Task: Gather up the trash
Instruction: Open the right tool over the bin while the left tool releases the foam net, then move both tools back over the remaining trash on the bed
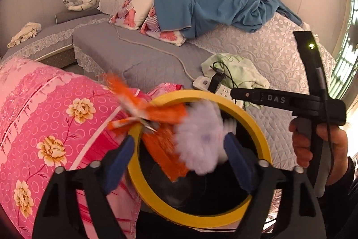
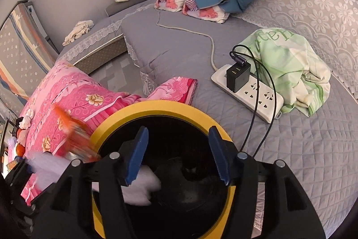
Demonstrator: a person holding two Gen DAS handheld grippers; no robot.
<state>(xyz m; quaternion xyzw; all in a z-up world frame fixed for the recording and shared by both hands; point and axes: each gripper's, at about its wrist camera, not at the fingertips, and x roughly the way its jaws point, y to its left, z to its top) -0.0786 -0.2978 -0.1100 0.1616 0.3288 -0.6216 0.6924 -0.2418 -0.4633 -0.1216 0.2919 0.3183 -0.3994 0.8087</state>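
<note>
Left wrist view shows the left gripper released, its jaws wide apart over the bin, and between them, touching no pad, a blurred orange wrapper and a white tissue are in the air above the opening. The wrapper's long axis runs slanted, one end pointing up-left across the yellow rim toward the pink quilt, the other down into the bin. I judge this end could catch the rim, so the wrapper may tip out onto the quilt. The right gripper is also released and empty over the bin. Farther on the bed lies a power strip; its cable passes beside the rim and could snag.
</note>
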